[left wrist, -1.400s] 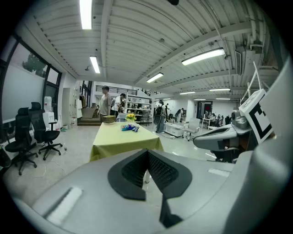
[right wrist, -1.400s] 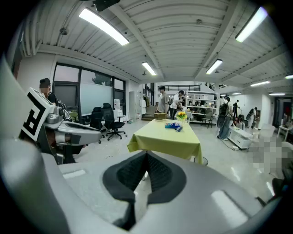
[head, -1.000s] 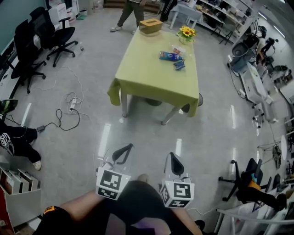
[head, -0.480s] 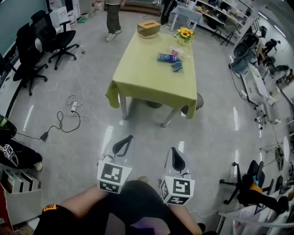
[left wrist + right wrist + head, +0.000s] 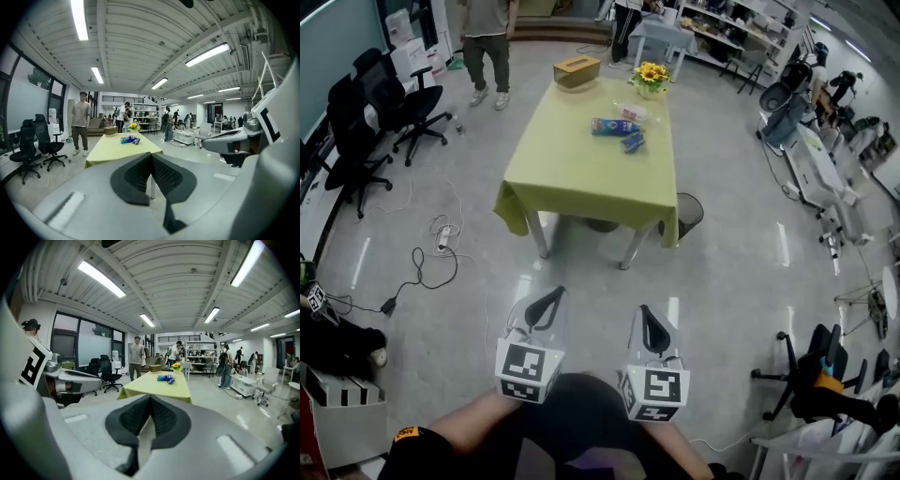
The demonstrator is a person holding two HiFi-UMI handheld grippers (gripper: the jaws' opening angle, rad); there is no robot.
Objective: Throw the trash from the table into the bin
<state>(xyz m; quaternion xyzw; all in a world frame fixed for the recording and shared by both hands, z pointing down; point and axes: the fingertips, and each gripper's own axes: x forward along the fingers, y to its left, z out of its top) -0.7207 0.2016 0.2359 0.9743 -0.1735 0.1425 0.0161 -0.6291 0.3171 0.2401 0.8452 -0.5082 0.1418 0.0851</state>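
A table under a yellow-green cloth (image 5: pixel 572 173) stands ahead across the floor. On its far half lie blue snack wrappers (image 5: pixel 612 127), one smaller (image 5: pixel 633 142), near a pot of yellow flowers (image 5: pixel 652 75) and a brown tissue box (image 5: pixel 577 70). A dark mesh bin (image 5: pixel 686 214) stands on the floor by the table's near right leg. My left gripper (image 5: pixel 546 307) and right gripper (image 5: pixel 653 328) are held side by side low in the head view, far short of the table. Both are shut and hold nothing. The wrappers (image 5: pixel 129 139) (image 5: pixel 165 378) show small beyond each gripper's closed jaws.
Black office chairs (image 5: pixel 384 103) line the left side. A power strip and cables (image 5: pixel 441 244) lie on the floor left of the table. A person (image 5: pixel 487 37) stands past the table's far left corner. Machines (image 5: pixel 825 178) and another chair (image 5: pixel 816 375) fill the right side.
Both grippers have moved forward toward the table, which now looks nearer and larger. The person beyond the table has walked to the left. The jaws stay shut.
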